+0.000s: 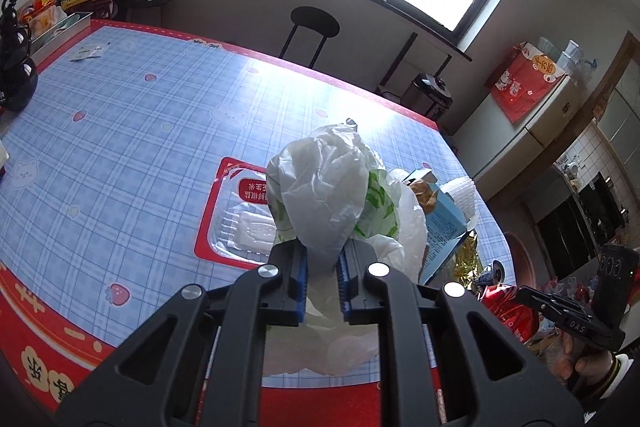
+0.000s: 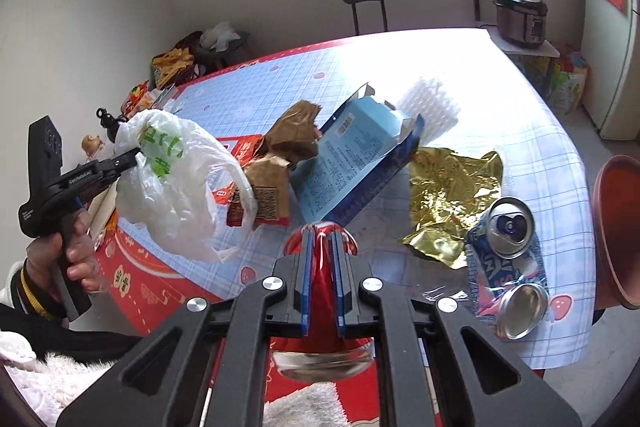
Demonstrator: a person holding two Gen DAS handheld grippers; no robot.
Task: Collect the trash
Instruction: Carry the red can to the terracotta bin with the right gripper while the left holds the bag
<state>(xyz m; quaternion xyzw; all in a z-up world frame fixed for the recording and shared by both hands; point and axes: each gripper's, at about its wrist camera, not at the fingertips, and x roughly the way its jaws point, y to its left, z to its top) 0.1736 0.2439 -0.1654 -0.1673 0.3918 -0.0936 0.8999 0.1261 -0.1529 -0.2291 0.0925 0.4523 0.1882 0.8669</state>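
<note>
Where daylight glares, trash (image 2: 450,193) litters the checked tablecloth (image 1: 132,115).

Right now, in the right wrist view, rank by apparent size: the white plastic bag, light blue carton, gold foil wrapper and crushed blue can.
1. White plastic bag, though it hangs nearer the camera, which may inflate it.
2. Light blue carton, close to the bag.
3. Gold foil wrapper.
4. Crushed blue can.

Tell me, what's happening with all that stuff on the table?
A person is tidying up trash. The left tool pinches a white plastic bag and holds it up. The right tool is clamped on a shiny red wrapper. A crushed can, gold foil and a blue box lie on the table.
</note>
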